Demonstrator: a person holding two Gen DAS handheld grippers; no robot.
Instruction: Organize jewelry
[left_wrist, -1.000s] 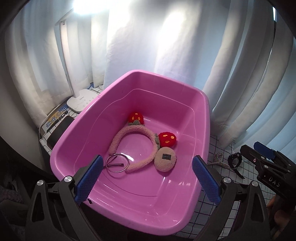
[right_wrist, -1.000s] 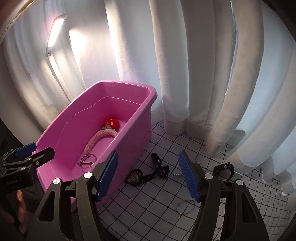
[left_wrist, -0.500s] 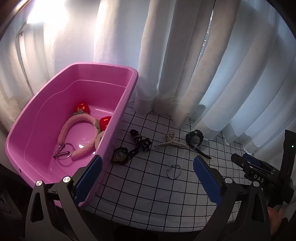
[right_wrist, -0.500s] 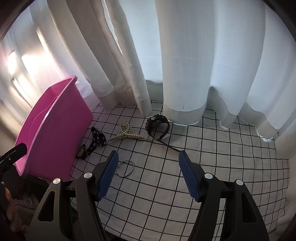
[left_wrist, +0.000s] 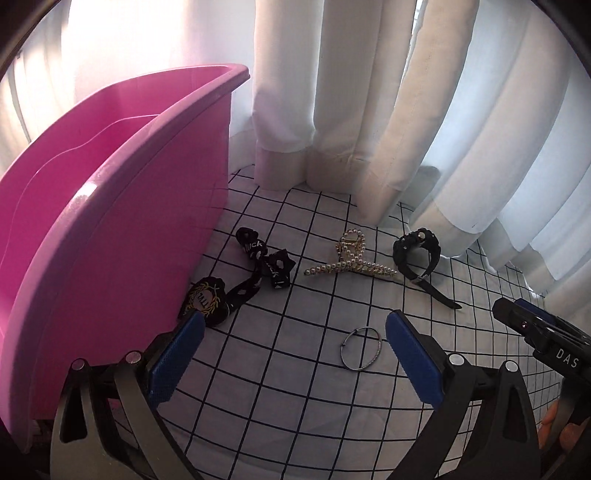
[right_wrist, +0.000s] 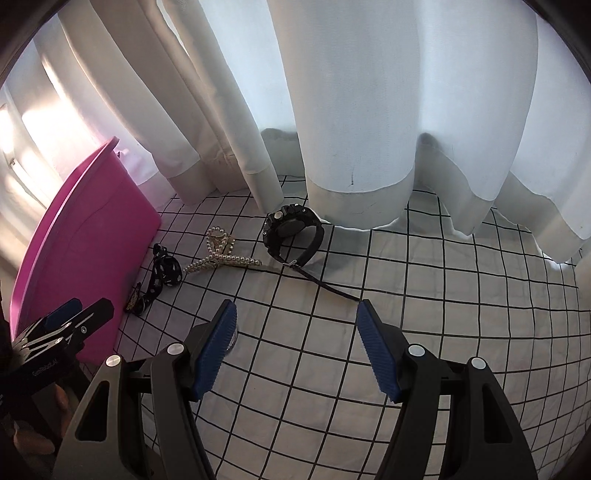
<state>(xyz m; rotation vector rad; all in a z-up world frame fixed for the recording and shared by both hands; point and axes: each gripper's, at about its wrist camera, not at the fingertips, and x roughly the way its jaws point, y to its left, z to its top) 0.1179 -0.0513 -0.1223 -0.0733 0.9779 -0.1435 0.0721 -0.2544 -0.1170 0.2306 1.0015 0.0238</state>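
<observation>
A pink tub (left_wrist: 110, 229) stands at the left on a white grid-pattern cloth (left_wrist: 280, 373); it also shows in the right wrist view (right_wrist: 85, 236). Beside it lie a black ribbon with a gold-embroidered badge (left_wrist: 236, 284), a pearl hair claw (left_wrist: 351, 258), a black watch (left_wrist: 417, 251) and a thin silver bangle (left_wrist: 360, 347). My left gripper (left_wrist: 291, 358) is open and empty, just above the cloth near the bangle. My right gripper (right_wrist: 297, 354) is open and empty, in front of the watch (right_wrist: 291, 230) and the pearl claw (right_wrist: 218, 254).
White curtains (right_wrist: 351, 110) hang along the back and reach the cloth. The right gripper shows at the right edge of the left wrist view (left_wrist: 546, 339); the left gripper shows at the left edge of the right wrist view (right_wrist: 62, 325).
Both grippers have swung right, away from the tub's inside, and lowered toward the cloth. The loose jewelry now lies ahead of them. Both stayed open.
</observation>
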